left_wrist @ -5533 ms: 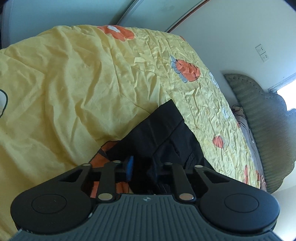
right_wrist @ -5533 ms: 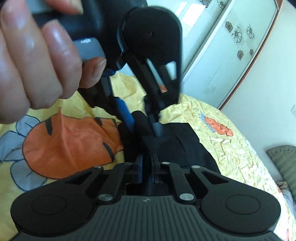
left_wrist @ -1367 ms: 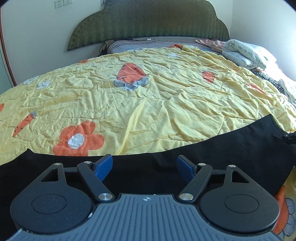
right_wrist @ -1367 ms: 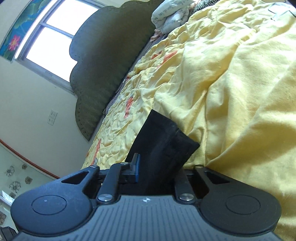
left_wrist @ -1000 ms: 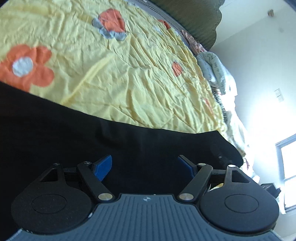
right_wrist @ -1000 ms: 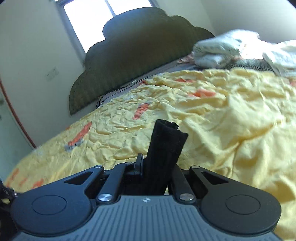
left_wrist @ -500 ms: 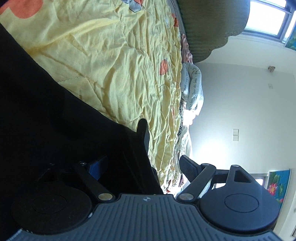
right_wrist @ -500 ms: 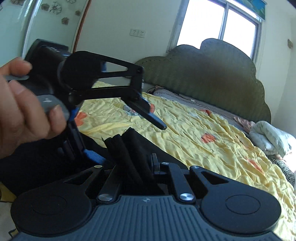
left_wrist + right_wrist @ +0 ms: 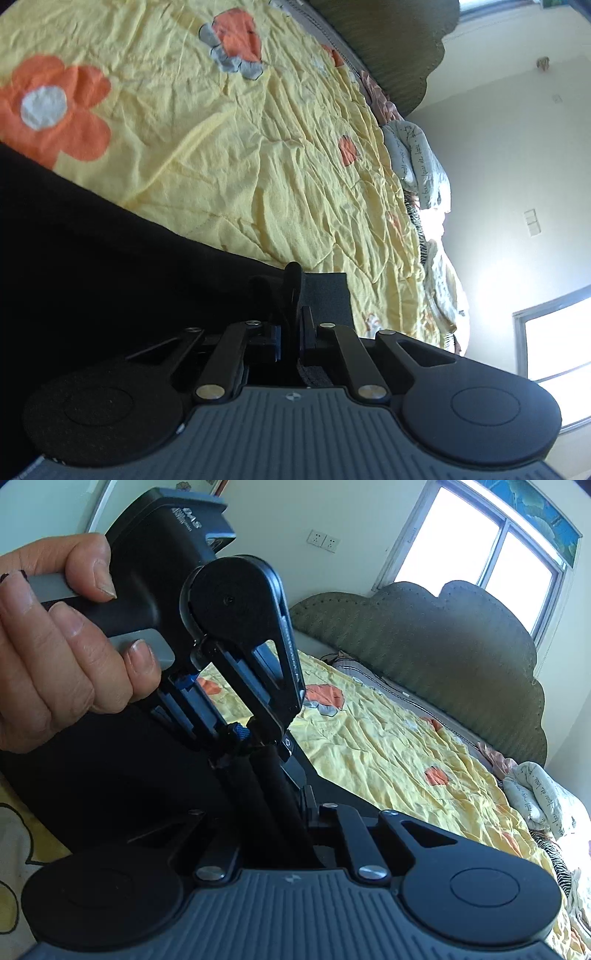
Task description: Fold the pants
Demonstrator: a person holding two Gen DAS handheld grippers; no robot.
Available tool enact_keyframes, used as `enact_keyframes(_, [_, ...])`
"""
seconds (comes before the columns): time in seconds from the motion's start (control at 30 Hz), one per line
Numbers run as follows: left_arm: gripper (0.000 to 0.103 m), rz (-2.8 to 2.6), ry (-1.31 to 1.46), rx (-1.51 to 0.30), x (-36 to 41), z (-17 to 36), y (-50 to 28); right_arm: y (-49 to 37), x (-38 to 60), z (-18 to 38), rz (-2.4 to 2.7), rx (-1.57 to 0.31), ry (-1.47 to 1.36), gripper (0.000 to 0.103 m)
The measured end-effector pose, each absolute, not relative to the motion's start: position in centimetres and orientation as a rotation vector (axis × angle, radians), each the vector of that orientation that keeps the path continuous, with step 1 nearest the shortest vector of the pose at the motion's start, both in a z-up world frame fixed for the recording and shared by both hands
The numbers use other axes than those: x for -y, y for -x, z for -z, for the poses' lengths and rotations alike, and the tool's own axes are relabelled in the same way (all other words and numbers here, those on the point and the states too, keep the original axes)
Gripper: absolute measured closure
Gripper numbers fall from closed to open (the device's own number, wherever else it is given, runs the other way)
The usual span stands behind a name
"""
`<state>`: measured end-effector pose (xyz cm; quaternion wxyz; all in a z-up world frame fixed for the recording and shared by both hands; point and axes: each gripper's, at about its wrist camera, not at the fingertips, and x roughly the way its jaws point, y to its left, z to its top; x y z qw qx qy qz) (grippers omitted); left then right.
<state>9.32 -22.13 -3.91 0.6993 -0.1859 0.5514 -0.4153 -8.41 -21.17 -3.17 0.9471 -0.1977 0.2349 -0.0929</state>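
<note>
Black pants [image 9: 110, 258] spread over the near edge of a yellow flowered quilt [image 9: 240, 155], one bunched end lifted off it. Left gripper [image 9: 290, 332] just closed, now pinching that bunched edge between its pads. Right gripper [image 9: 295, 812] pressed tight on a rolled fold of the same cloth, just beside the left one. Left hand [image 9: 55, 646] wrapped around its gripper's handle, close in front of the right camera. Beyond the pants, wide wrinkled quilt lying open up to a green headboard [image 9: 443, 635]. Folded white bedding [image 9: 535, 794] piled along the far side edge. Window [image 9: 487, 535] above the headboard. No containers in sight.
</note>
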Motion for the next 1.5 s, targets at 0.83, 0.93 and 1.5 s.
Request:
enact_keyframes(0.83, [0.096, 0.79, -0.09, -0.907, 18.2, 1.3, -5.8, 6.3, 15.0, 4.0, 0.074, -0.488, 0.338, 0.095])
enact_keyframes(0.93, [0.096, 0.783, -0.103, -0.896, 18.1, 1.2, -5.7, 6.5, 15.3, 3.9, 0.069, -0.487, 0.334, 0.095])
enact_keyframes(1.5, [0.096, 0.722, -0.129, -0.869, 15.9, 0.5, -6.5, 6.4, 15.6, 3.9, 0.011, -0.465, 0.329, 0.095])
